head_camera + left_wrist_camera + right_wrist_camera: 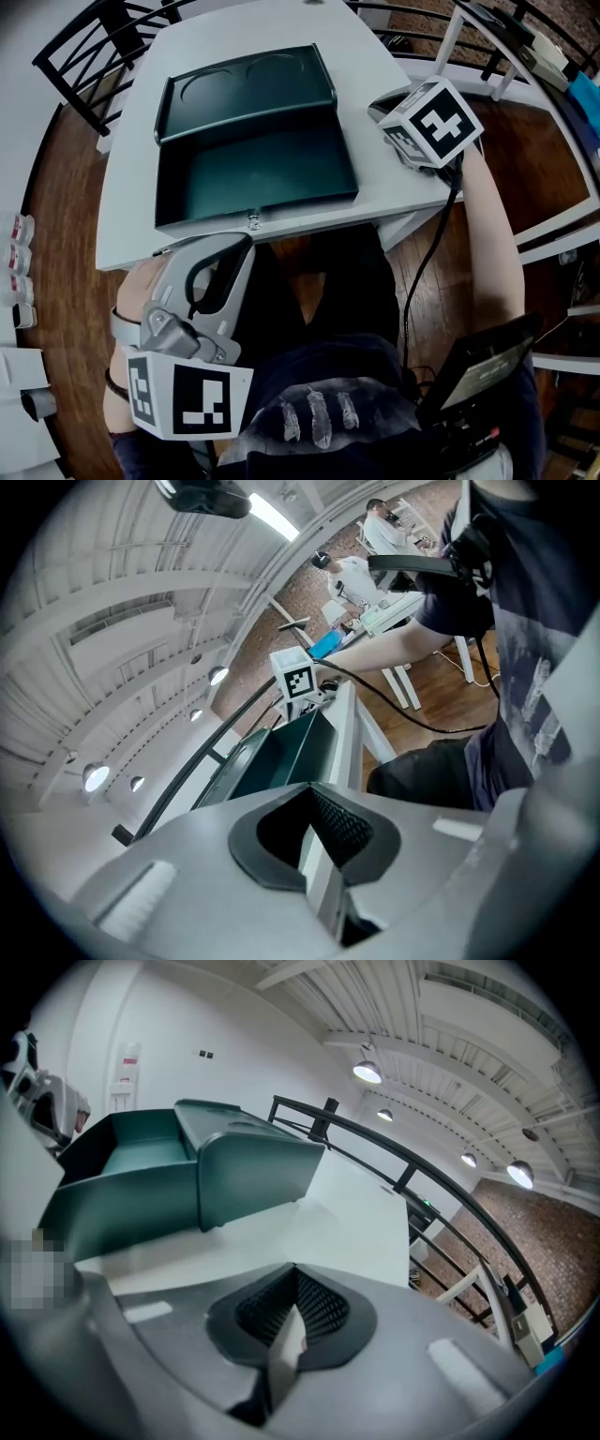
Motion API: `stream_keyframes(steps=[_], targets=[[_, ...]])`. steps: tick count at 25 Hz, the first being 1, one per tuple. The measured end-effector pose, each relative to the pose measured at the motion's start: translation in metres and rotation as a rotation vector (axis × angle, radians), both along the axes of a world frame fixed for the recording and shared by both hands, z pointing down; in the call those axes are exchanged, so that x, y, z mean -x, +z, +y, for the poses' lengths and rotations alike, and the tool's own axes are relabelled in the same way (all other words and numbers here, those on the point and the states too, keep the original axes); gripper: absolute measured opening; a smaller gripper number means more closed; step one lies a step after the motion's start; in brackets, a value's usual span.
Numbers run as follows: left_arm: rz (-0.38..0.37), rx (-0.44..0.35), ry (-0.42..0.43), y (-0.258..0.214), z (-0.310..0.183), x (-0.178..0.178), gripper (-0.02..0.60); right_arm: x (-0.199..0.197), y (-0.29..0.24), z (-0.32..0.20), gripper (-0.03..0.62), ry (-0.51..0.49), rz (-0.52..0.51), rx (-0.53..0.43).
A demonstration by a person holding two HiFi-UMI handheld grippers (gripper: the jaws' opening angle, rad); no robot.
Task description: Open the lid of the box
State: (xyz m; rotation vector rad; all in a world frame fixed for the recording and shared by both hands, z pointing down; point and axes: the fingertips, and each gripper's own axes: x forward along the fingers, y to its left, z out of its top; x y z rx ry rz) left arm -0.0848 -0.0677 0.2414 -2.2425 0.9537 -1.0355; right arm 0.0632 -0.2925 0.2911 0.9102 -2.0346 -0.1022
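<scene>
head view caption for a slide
Open green box on white table, lid folded back; left gripper and right gripper shut, clear of it.

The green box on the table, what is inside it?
The green box lies open and looks empty: only its bare dark floor shows. Its near wall hides the strip of floor right behind it. The lid lies folded back.

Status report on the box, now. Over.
Left claw shut, empty, off the table at its near edge. Right claw shut, empty, over the table right of the box. Lid open, laid back. Nothing in the way.
</scene>
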Motion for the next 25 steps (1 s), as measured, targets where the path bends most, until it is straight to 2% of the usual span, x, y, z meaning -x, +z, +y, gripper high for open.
stream_keyframes(steps=[3, 7, 9, 14, 18, 25], targets=[[-0.005, 0.001, -0.059, -0.011, -0.011, 0.031, 0.017, 0.009, -0.002, -0.006, 0.003, -0.019, -0.007, -0.014], [0.02, 0.081, -0.266, -0.007, -0.031, 0.086, 0.017, 0.004, 0.001, -0.004, 0.003, -0.009, 0.017, -0.024], [0.01, 0.088, -0.321, -0.008, -0.038, 0.102, 0.017, 0.002, 0.001, -0.001, 0.003, -0.009, 0.04, -0.04], [-0.014, 0.116, -0.375, -0.005, -0.042, 0.12, 0.017, -0.001, 0.004, 0.001, 0.003, -0.007, 0.054, -0.03], [-0.065, 0.127, -0.364, -0.001, -0.054, 0.129, 0.017, -0.001, 0.005, 0.002, 0.003, -0.007, 0.036, -0.013], [-0.081, 0.128, -0.433, 0.007, -0.074, 0.151, 0.016, 0.001, 0.004, -0.002, 0.003, -0.012, 0.027, -0.019]])
